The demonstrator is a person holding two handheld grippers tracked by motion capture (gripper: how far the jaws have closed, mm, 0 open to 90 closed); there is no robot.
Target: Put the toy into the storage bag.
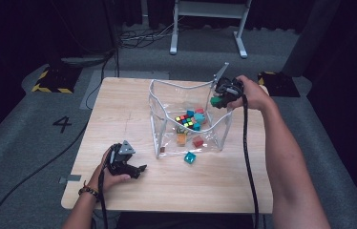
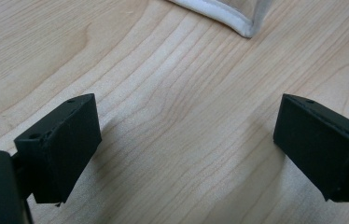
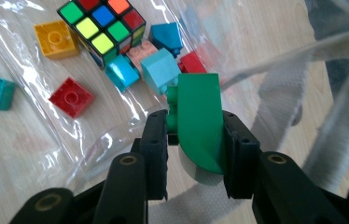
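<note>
Green curved brick (image 3: 198,119) is clamped between the jaws of your right claw (image 3: 196,154), pads pressing both its flat sides, studs facing the left pad. You hold it over the right rim of the clear plastic bag (image 1: 156,102), above the pile inside. Ahead of the claw and below it lie the puzzle cube (image 3: 101,25), an orange brick (image 3: 56,39), a red brick (image 3: 71,96), light blue bricks (image 3: 161,69) and a small red piece (image 3: 192,61). One teal brick (image 1: 189,157) sits outside the bag on the wooden table (image 1: 119,105), toward your side.

Your left claw (image 2: 184,144) rests low over bare table, jaws wide apart, nothing between them, with the bag's white-edged corner (image 2: 249,28) just ahead of it.

The step looks like dropping the green brick in. To do it well: get the claw fully past the rim before you let go, since the soft wall sags and the brick could catch on the edge or slide down outside. Lower a bit toward the pile so it won't bounce. Spread the jaws cleanly and pull straight up, clear of the plastic. The left claw could steady the near wall if it folds.
</note>
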